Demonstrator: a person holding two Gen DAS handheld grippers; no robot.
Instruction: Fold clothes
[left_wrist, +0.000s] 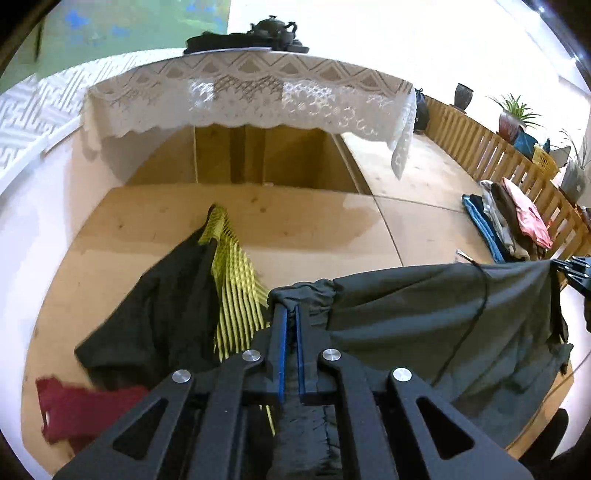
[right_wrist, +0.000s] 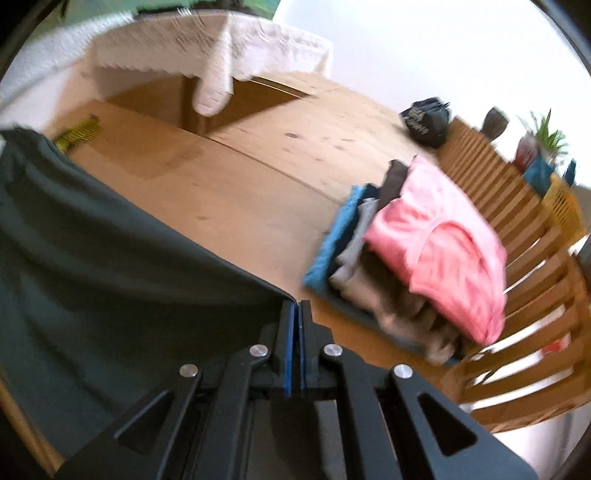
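A dark grey-green garment with an elastic waistband and a black drawstring hangs stretched between my two grippers above the wooden floor. My left gripper is shut on one end of its gathered waistband. In the left wrist view the right gripper pinches the other end at the far right. The right wrist view shows my right gripper shut on a corner of the same garment, which drapes away to the left. A pile of unfolded clothes lies lower left: a black piece, a yellow-striped one and a dark red one.
A stack of folded clothes, pink on top, sits on the floor by a wooden slatted fence. A low table with a lace cloth and a teapot stands at the back. Potted plants line the fence.
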